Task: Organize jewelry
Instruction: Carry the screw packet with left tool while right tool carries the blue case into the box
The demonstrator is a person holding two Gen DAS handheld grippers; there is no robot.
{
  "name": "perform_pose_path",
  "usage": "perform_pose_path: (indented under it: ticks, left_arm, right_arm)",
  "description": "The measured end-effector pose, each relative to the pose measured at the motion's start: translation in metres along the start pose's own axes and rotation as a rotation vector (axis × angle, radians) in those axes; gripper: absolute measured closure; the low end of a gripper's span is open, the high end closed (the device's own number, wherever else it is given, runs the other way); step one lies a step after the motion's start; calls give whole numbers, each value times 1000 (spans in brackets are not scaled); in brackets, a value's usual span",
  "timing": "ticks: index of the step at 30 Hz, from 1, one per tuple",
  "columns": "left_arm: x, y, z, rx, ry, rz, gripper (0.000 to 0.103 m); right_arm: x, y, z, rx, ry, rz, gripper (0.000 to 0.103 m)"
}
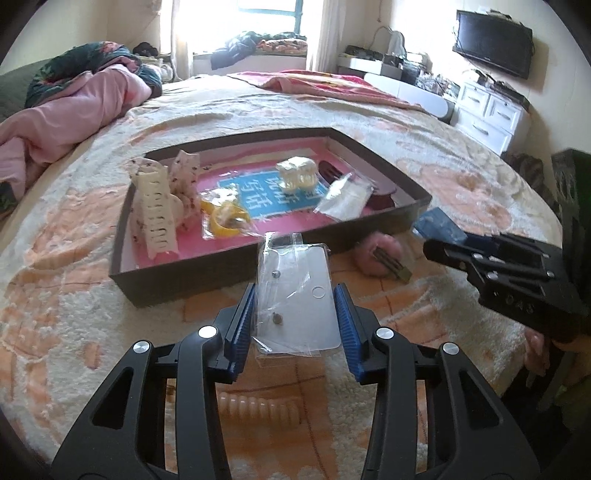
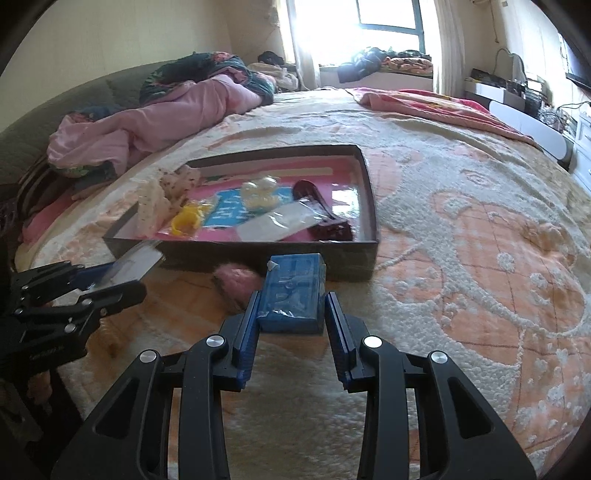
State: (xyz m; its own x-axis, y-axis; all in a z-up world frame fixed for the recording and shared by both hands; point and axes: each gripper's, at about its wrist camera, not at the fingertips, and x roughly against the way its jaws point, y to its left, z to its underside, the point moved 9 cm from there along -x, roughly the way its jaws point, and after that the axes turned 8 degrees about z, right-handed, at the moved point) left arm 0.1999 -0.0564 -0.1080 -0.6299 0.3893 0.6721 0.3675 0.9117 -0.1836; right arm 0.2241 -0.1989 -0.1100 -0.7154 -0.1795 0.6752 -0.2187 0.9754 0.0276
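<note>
Blanketed bed (image 2: pixel 461 258), tray (image 2: pixel 371 206) edge just beyond both laden tools.

Sunlit bedrm window (image 2: pixel 388 14), wall TV (image 1: pixel 493 42)

A cream and peach fleece blanket (image 2: pixel 461 229) covers the bed across the whole near and middle ground. At the far left a crumpled pink quilt (image 2: pixel 155 122) lies heaped, with a dark floral duvet (image 2: pixel 199 68) bunched just behind it. A pink-red blanket (image 2: pixel 436 105) is spread over the far right corner of the bed. Beyond it, a bright window (image 2: pixel 388 14) stands above a sill piled with clothes (image 2: pixel 384 59). On the right, a white drawer unit (image 1: pixel 491 110) sits against the wall, and a black television (image 1: pixel 493 42) hangs above it.
</note>
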Motion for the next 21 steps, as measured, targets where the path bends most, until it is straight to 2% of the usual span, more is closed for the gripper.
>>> perform_pose_path:
  ticks: [11,21]
  left_arm:
    - [13,23,-13,58,-39,-19,70]
    - [15,35,-33,67,-67,-40,70]
  right_arm:
    - [8,23,-18,34,-33,-56,70]
    - [6,34,-38,50,-55,-76,70]
